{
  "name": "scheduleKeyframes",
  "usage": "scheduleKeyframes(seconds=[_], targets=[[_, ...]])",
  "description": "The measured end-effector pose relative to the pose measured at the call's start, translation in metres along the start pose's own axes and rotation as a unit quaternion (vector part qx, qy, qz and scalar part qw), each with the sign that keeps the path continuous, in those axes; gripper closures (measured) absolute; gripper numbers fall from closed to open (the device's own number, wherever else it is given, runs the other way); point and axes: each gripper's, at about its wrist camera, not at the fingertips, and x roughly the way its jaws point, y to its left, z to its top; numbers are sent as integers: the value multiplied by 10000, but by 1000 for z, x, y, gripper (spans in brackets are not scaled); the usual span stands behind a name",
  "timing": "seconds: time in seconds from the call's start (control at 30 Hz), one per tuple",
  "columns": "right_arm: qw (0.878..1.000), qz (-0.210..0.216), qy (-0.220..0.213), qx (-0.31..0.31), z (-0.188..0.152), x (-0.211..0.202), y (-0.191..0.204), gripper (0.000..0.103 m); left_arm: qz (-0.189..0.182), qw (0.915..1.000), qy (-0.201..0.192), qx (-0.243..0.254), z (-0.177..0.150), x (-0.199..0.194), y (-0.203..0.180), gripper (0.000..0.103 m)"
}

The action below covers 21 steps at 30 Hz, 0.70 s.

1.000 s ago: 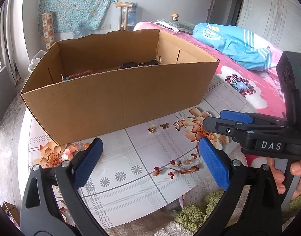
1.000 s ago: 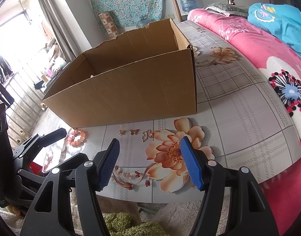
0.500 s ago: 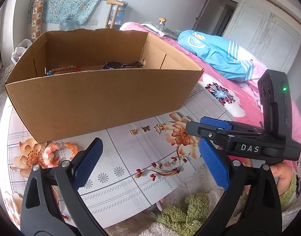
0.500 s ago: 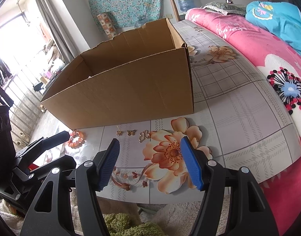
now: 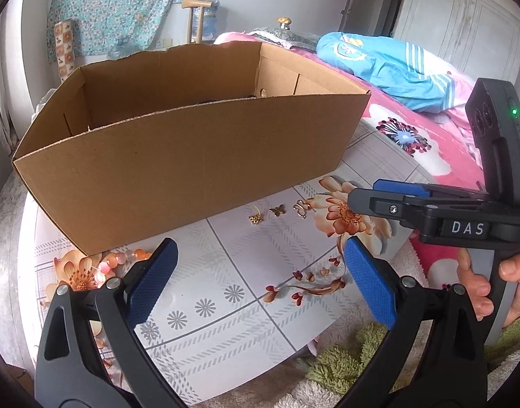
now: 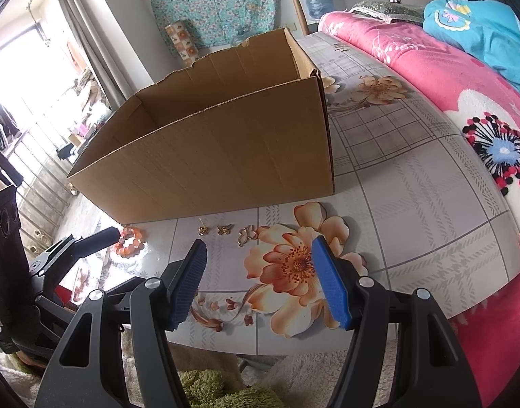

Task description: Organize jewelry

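At the lower left of the right wrist view, the orange bead bracelet (image 6: 130, 242) lies on the table (image 6: 413, 204) just off the near corner of the cardboard box (image 6: 226, 156), with your left tongs (image 5: 260, 282) closest to it. Those tongs stand spread and hold nothing. If you come down on the bracelet from this slant, one pad could push the beads along the glossy cloth, and they might slide against the box wall or toward the table edge.

Moving right, three small gold pieces sit in a row before the box wall: a stud earring (image 6: 202, 230), a butterfly charm (image 6: 225, 228) and a looped butterfly pendant (image 6: 247, 235). They are flat and thin, and lie near one another. Wide pads may well close over them without catching, or flick one away; the printed flowers would make a stray piece hard to find.

Your right tongs (image 6: 258, 284) hover over the big flower at lower centre, likewise spread and empty. With both tools aimed at the same row, they could collide.
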Motion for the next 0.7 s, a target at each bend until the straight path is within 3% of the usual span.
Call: scheduleKeyframes(seconds=[0.23,0.4,0.7], targets=[[10000,-39,-69,-1,-6,-7,-12,40,469,9986,-136,196,-2,-1,2,9],[9999,17,-99,6,-6,-5,-16,40,590,9973,-242,378,-5,-1,-1,9],[9989,68,-46,-452,3,5,3,46,543,9966,-244,567,-6,9,-3,39]])
